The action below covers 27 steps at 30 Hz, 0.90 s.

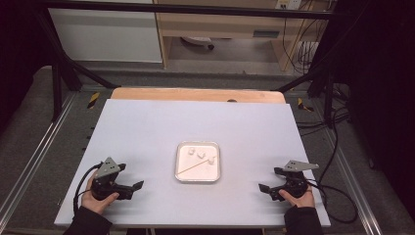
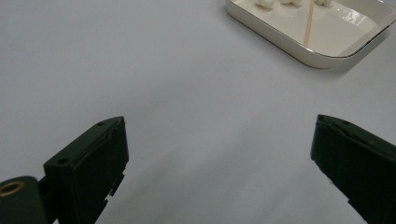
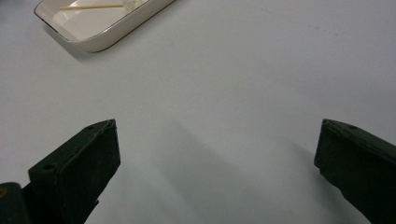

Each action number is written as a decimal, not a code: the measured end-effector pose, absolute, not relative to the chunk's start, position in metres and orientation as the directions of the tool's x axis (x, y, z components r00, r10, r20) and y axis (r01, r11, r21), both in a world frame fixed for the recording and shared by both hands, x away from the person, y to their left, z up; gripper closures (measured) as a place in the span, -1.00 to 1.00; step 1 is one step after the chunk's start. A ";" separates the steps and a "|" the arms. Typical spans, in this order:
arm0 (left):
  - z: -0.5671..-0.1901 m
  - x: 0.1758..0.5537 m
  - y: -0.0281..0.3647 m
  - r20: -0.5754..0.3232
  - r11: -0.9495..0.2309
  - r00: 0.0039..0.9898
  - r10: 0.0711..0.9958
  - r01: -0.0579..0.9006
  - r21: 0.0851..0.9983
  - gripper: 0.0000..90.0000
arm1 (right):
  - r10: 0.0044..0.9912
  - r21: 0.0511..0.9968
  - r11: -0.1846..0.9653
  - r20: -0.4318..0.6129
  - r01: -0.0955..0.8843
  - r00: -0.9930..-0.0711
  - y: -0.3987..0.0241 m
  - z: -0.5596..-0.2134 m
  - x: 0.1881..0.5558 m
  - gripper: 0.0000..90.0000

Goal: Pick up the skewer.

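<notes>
At the lower left of the high view, the left gripper [image 1: 128, 182] rests on the white desk [image 1: 147, 127], its fingers [image 2: 88, 172] spread wide with nothing between them. In the middle of the frame sits a white tray [image 1: 197, 178] holding a thin wooden stick [image 1: 195, 167] and small white lumps [image 1: 200, 154]. At the lower right, the right gripper [image 1: 270, 179] also stands wide open and empty, well apart from the tray.

Nothing readable anywhere here, honestly: no labels, brand names, numbers or signs clear enough to make out.
</notes>
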State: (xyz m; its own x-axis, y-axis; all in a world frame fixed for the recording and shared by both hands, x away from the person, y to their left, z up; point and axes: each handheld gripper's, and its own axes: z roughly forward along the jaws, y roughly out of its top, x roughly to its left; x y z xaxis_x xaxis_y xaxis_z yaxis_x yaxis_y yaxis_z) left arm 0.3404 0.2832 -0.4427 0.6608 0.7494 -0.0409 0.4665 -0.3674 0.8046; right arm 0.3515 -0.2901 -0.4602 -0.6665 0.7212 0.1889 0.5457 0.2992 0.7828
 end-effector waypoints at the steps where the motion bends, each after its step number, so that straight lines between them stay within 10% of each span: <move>1: -0.442 0.340 0.283 -0.040 -0.368 0.661 0.749 0.466 0.805 -0.91 | 0.721 0.783 0.299 0.189 0.546 -0.666 -0.290 -0.460 0.351 -0.98; 27: -0.435 0.342 0.273 -0.025 -0.390 0.675 0.738 0.456 0.800 -0.91 | 0.722 0.782 0.302 0.186 0.545 -0.667 -0.290 -0.460 0.351 -0.98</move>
